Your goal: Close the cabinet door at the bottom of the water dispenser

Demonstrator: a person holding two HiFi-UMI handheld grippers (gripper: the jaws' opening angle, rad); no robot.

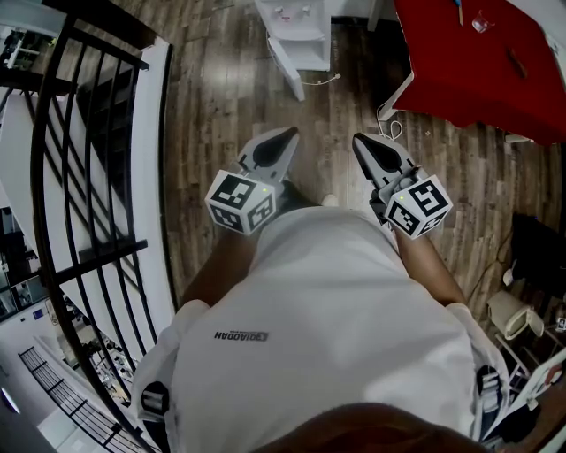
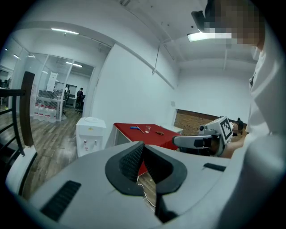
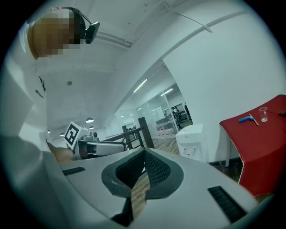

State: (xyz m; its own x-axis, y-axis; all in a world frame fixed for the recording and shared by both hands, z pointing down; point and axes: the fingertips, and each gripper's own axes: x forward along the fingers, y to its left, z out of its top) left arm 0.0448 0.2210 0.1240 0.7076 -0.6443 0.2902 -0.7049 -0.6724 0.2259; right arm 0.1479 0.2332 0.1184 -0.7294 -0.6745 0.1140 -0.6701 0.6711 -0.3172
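The white water dispenser (image 1: pixel 296 31) stands on the wood floor at the top of the head view, well ahead of both grippers. Its bottom cabinet door (image 1: pixel 287 72) hangs open, swung out toward me. The dispenser (image 2: pixel 90 134) also shows at the left of the left gripper view, and the same dispenser (image 3: pixel 192 141) is right of centre in the right gripper view. My left gripper (image 1: pixel 287 134) and right gripper (image 1: pixel 358 139) are held side by side in front of my waist. Both are shut with nothing between their jaws, and neither touches the dispenser.
A red table (image 1: pixel 478 62) with a glass (image 1: pixel 482 22) on it stands right of the dispenser. A white cable (image 1: pixel 389 124) lies on the floor by its leg. A black railing (image 1: pixel 88 177) runs along my left. A few small things (image 1: pixel 513 314) sit on the floor at the right.
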